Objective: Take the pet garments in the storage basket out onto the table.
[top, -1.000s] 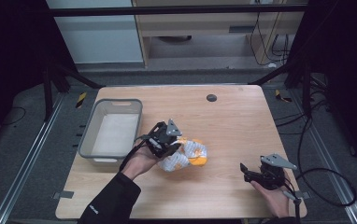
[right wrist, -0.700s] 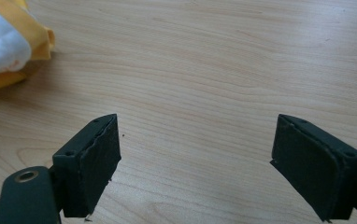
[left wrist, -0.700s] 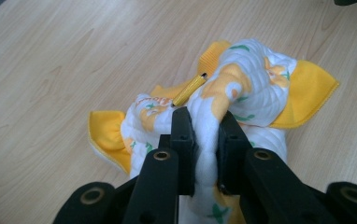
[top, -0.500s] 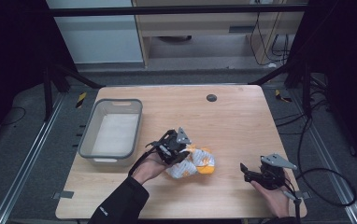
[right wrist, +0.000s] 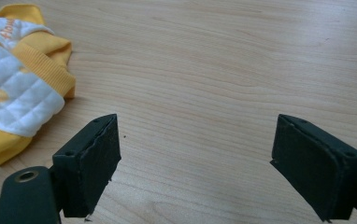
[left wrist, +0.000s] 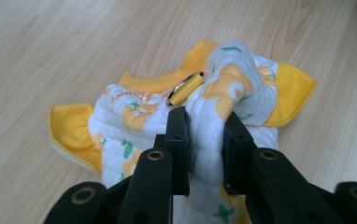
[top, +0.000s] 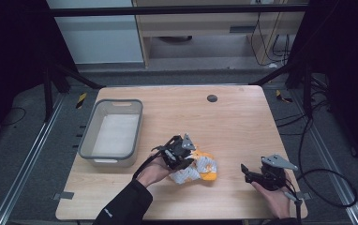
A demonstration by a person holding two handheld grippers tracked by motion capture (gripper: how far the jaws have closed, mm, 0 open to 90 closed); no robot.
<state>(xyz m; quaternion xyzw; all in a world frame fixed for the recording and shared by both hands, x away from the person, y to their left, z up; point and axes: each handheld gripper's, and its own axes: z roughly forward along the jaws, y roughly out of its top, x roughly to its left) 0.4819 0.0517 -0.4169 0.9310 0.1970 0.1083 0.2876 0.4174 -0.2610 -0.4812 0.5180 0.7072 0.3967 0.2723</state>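
The left claw (left wrist: 206,135) pinches a fold of the yellow-and-white quilted baby garment (left wrist: 134,116), its jaws having just eased slightly apart; orange lettering reading "Flower" shows by the collar. The garment lies crumpled on the bench (top: 242,122). The right claw (right wrist: 195,158) stands spread, empty.

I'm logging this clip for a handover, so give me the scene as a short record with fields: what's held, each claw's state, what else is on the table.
held item: white and yellow quilted garment, bunched on the table
left claw: jaws have just been opening a little, a fold of the garment between them
right claw: open, nothing between its jaws
also on table: grey bin, left of the garment
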